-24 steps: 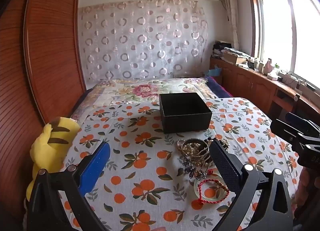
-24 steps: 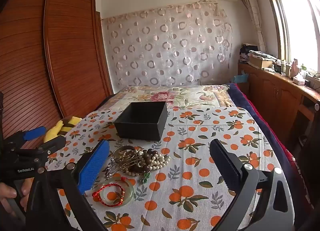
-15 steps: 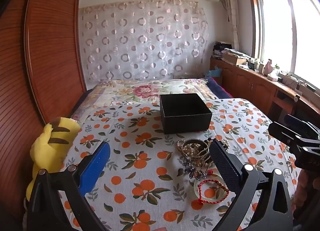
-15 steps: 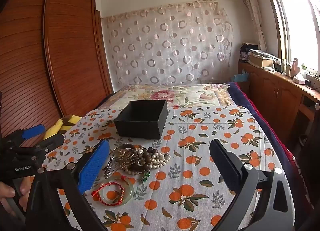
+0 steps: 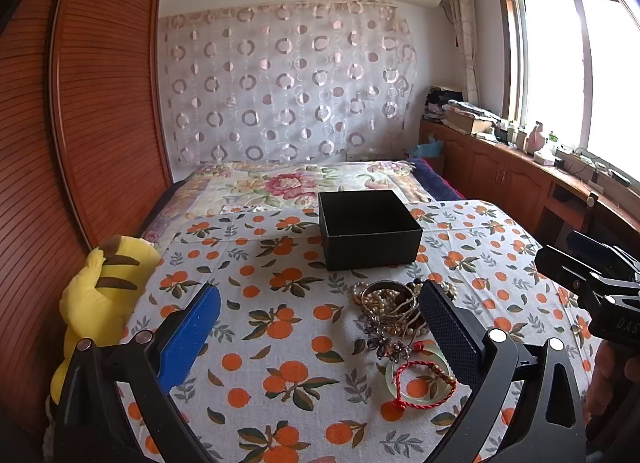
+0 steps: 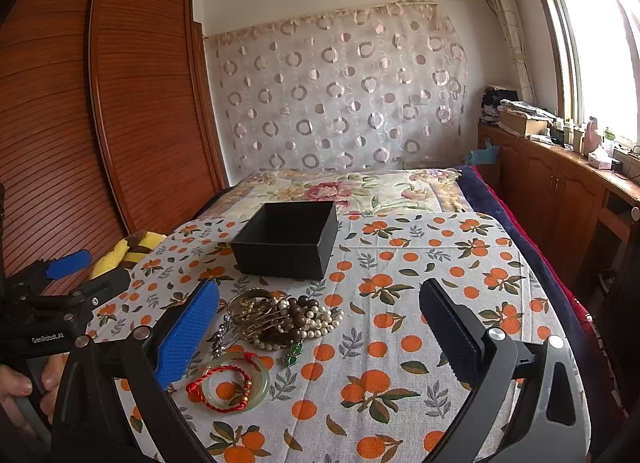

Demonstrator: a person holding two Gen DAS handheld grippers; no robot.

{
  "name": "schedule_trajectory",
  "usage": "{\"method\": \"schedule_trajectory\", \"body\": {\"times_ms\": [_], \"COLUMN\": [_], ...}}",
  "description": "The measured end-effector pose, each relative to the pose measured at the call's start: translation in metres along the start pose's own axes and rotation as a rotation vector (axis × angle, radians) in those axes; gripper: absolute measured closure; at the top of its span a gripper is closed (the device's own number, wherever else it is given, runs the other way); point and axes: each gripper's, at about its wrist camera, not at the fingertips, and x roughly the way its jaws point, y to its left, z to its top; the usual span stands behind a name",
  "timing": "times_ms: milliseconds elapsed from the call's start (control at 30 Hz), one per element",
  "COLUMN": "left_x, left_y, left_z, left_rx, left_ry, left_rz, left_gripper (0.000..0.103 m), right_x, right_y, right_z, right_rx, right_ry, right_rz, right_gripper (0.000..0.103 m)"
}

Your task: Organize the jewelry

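Observation:
A tangled pile of jewelry (image 5: 390, 305) (image 6: 280, 317) lies on an orange-print cloth (image 5: 280, 343) (image 6: 400, 303): pearl strands, dark beads, a metal bangle. In front of it sit a pale jade bangle (image 6: 234, 383) (image 5: 420, 381) and a red cord bracelet (image 6: 218, 385) (image 5: 424, 383). An open black box (image 5: 368, 229) (image 6: 286, 237) stands behind the pile. My left gripper (image 5: 320, 323) hangs open over the cloth, its right finger just in front of the pile. My right gripper (image 6: 320, 323) is open too, with the pile beside its left finger. Neither holds anything.
A yellow plush toy (image 5: 100, 295) (image 6: 132, 245) lies at the cloth's left edge beside a wooden wardrobe (image 5: 80, 123). The floral bedspread (image 5: 288, 183) stretches behind the box. Wooden cabinets (image 5: 500, 183) run under the window on the right. A hand (image 6: 24, 383) grips the left tool's handle.
Both views have crept slightly; the other gripper sits a little lower and nearer in each. The jewelry and box have not moved.

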Motion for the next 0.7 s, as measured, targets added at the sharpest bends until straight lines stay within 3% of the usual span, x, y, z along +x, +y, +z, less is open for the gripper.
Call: {"method": "schedule_trajectory", "body": {"times_ms": [500, 533, 700], "left_x": [0.010, -0.005, -0.006], "left_y": [-0.003, -0.002, -0.003], "left_z": [0.006, 0.001, 0.002], "left_rx": [0.003, -0.003, -0.003], "left_ry": [-0.004, -0.011, -0.009], "left_rz": [-0.003, -0.003, -0.003], "left_gripper": [0.006, 0.006, 0.006], "right_x": [0.000, 0.000, -0.001], "right_y": [-0.002, 0.002, 0.002], "right_z": [-0.003, -0.002, 0.000], "right_rx": [0.001, 0.000, 0.001], "right_ry": [-0.005, -0.005, -0.005], "right_rz": [0.000, 0.000, 0.001], "right_gripper": [0.002, 0.002, 0.002]}}
